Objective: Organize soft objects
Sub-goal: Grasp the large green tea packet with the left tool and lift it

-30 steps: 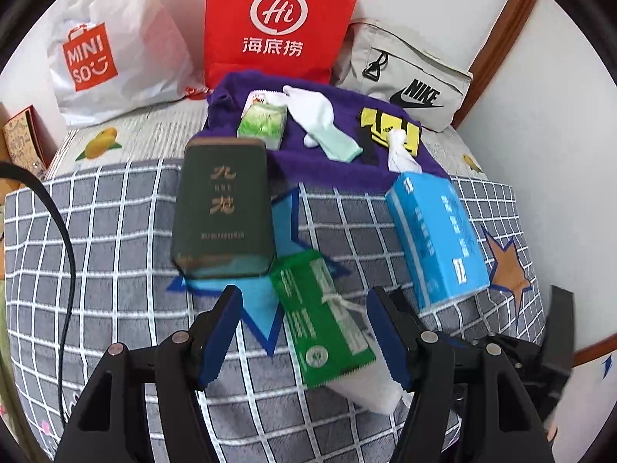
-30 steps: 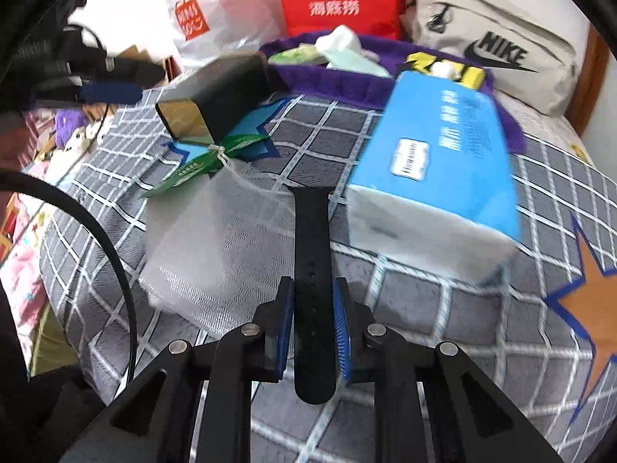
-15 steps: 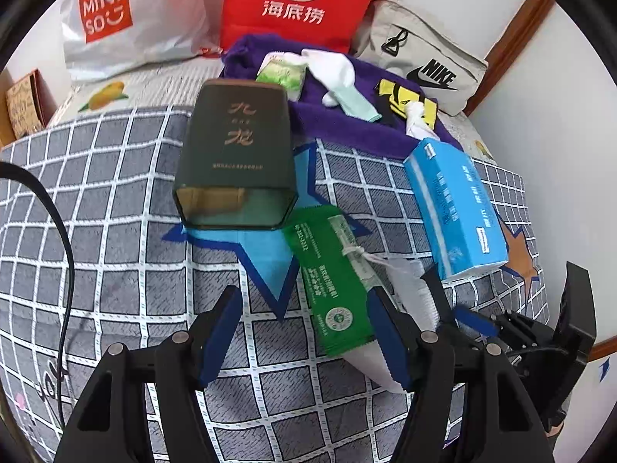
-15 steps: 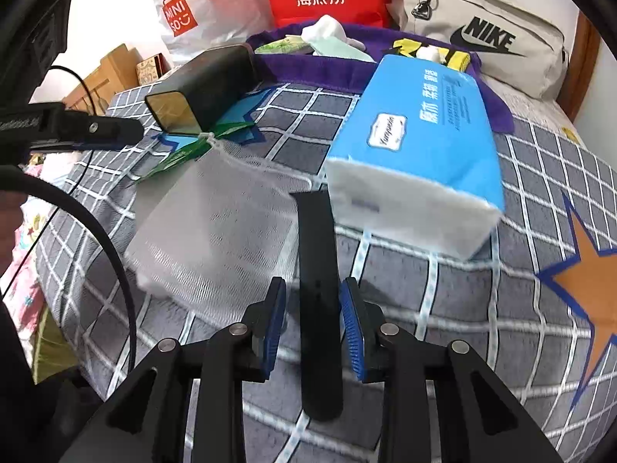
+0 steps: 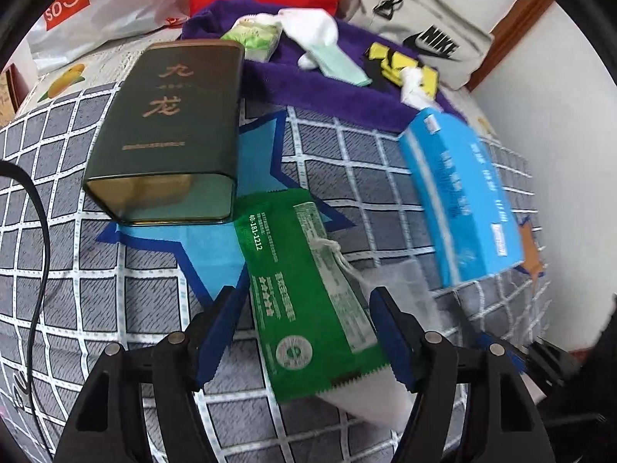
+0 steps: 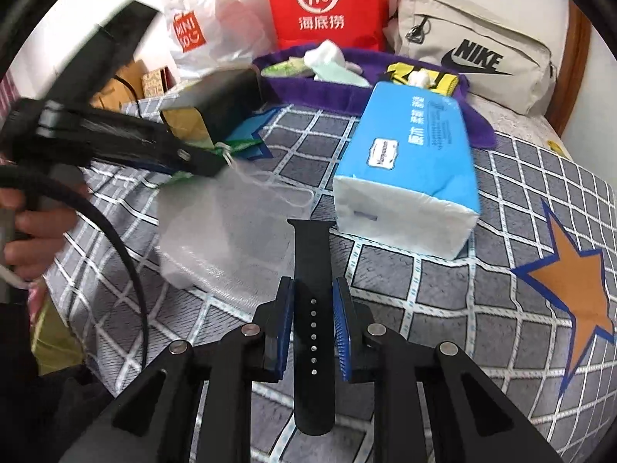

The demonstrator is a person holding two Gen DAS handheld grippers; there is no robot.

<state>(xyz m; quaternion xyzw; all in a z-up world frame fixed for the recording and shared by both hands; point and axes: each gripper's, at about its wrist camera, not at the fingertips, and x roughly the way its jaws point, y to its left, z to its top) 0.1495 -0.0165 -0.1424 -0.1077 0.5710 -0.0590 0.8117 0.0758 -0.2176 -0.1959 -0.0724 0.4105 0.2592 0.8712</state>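
A white mesh bag (image 6: 223, 231) with a green label (image 5: 308, 289) lies on the checked blanket (image 5: 115, 289). My left gripper (image 5: 304, 332) hangs low over it, jaws opening, the label between the pads but untouched. From the right wrist it shows side-on as the left gripper (image 6: 204, 164) at the bag's tied mouth. My right gripper (image 6: 313, 320) is closing its jaws on a black watch strap (image 6: 312, 254), and the pads meet its edges. A blue tissue pack (image 6: 412, 162) lies just right of the strap.
A dark green tin (image 5: 169, 127) lies behind the label. Behind it a purple towel (image 5: 327, 92) carries a white sock (image 5: 312, 31), a small green packet (image 5: 254, 36) and a yellow-black item (image 5: 401, 65). A red bag (image 6: 327, 4), a Nike pouch (image 6: 474, 50) and a Miniso bag (image 6: 200, 27) line the wall.
My left gripper has sunk closer to the green label, which now fills the gap between its fingers. The right jaws parted slightly from the strap, then came back against it.
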